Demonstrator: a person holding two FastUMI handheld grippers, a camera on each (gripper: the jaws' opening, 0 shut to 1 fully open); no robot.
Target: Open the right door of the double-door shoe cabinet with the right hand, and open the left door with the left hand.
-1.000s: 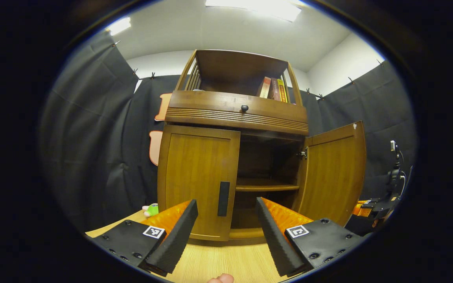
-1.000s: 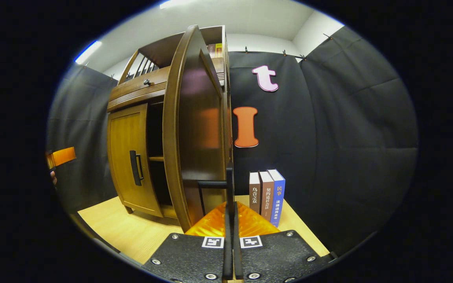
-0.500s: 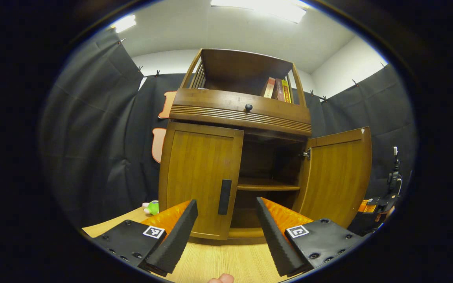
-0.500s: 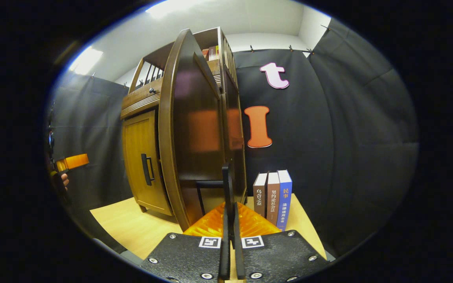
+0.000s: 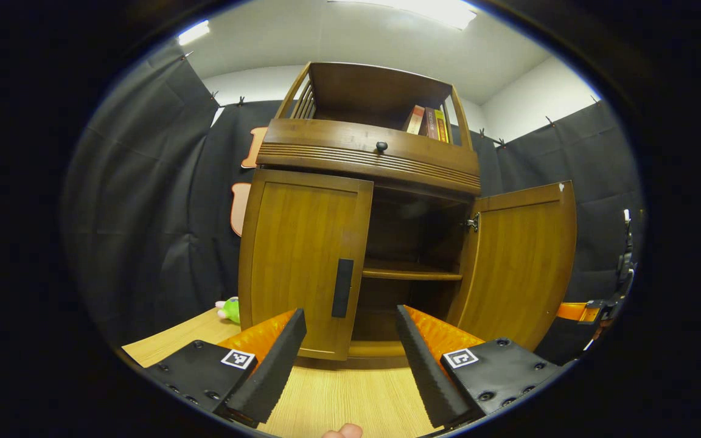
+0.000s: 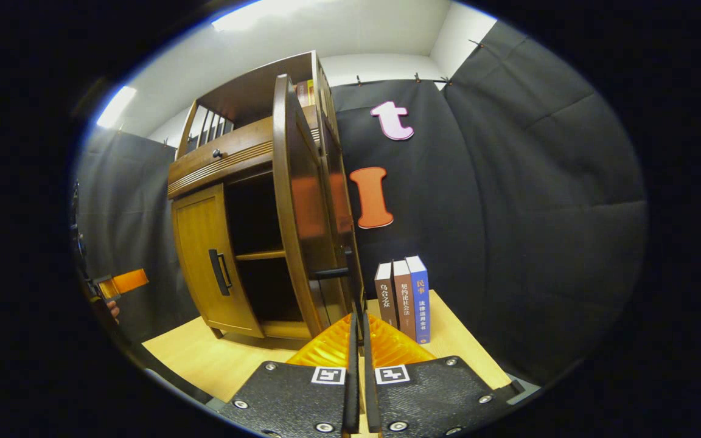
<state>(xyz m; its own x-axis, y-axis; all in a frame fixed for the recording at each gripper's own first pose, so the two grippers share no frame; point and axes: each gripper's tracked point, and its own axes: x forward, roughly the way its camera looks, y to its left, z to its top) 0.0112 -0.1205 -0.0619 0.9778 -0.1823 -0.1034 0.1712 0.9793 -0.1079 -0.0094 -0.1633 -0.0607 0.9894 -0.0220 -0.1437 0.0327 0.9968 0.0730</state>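
The wooden shoe cabinet (image 5: 366,161) stands straight ahead in the left gripper view. Its left door (image 5: 302,261) is closed, with a black handle (image 5: 342,288) at its inner edge. The right door (image 5: 521,261) is swung out, showing a shelf inside. My left gripper (image 5: 350,359) is open, low in front of the left door and short of its handle. In the right gripper view the right door (image 6: 302,201) is seen nearly edge-on. My right gripper (image 6: 358,322) is shut on its black handle (image 6: 348,283). The left gripper (image 6: 122,281) shows far left.
Three upright books (image 6: 402,298) stand on the light wood table (image 6: 216,359) right of the cabinet, near the open door. A green toy (image 5: 229,309) lies left of the cabinet. More books (image 5: 426,121) sit on its top shelf. Black cloth surrounds the booth.
The right door has swung a little wider with my right gripper on its handle. My left gripper has come slightly closer to the cabinet and stays open.
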